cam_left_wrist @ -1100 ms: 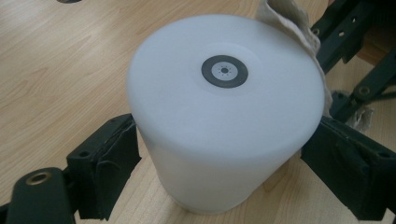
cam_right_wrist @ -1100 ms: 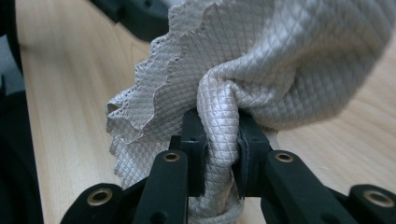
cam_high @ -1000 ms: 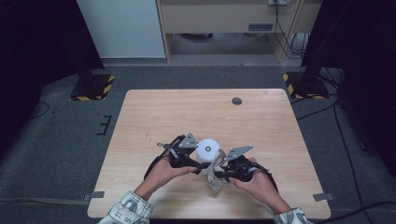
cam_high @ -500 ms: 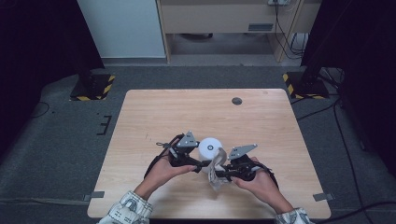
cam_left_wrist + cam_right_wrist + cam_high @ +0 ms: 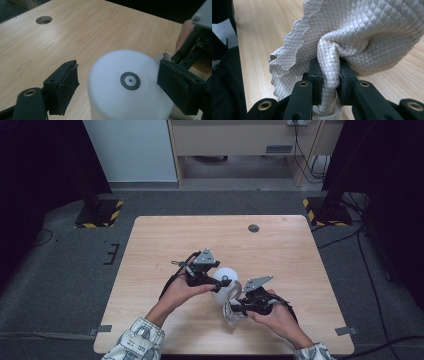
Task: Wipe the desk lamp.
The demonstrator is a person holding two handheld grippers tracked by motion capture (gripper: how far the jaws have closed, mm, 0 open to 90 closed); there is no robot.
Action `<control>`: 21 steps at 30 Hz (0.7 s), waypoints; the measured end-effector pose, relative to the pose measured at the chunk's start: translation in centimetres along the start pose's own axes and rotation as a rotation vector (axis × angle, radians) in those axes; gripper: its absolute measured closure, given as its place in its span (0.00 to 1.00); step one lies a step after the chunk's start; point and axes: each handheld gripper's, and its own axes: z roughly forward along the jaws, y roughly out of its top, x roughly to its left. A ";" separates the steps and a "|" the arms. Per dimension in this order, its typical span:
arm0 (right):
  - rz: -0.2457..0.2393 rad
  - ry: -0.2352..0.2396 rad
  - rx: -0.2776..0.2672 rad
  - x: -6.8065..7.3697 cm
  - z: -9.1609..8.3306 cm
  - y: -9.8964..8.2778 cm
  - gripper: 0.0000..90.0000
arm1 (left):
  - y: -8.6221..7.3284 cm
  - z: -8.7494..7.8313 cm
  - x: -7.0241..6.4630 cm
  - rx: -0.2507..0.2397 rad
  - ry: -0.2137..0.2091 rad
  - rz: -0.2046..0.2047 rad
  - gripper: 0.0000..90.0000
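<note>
Left gripper view: my left gripper (image 5: 117, 82) has just been closing around the white jar (image 5: 130, 87), pads not yet pressing; beside the jar, my right gripper (image 5: 329, 75) clenches the cloth (image 5: 362, 32), ready for wiping.

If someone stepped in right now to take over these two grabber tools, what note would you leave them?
Left gripper: jaws either side of the white round container, just been closing, left pad clearly not touching.
Right gripper: shut on the grey quilted cloth, bunched between its pads.
Both sit at the near middle of the wooden table, cloth against the container's side.
Done: cloth gripped.
Left, probably: grip the container firmly, then wipe it with the cloth.
</note>
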 end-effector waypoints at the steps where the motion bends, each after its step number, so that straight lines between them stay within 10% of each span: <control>1: 0.000 0.000 0.000 0.0 0.0 0.0 0.85 | 0.0 0.0 0.0 0.000 0.000 0.000 0.21; 12: 0.007 0.035 -0.157 0.2 -2.6 1.4 0.85 | 0.0 0.3 0.2 0.010 -0.056 -0.033 0.25; 21: 0.066 -0.045 -0.092 -1.6 -2.2 0.4 0.85 | 0.0 0.2 0.3 0.014 -0.057 -0.046 0.25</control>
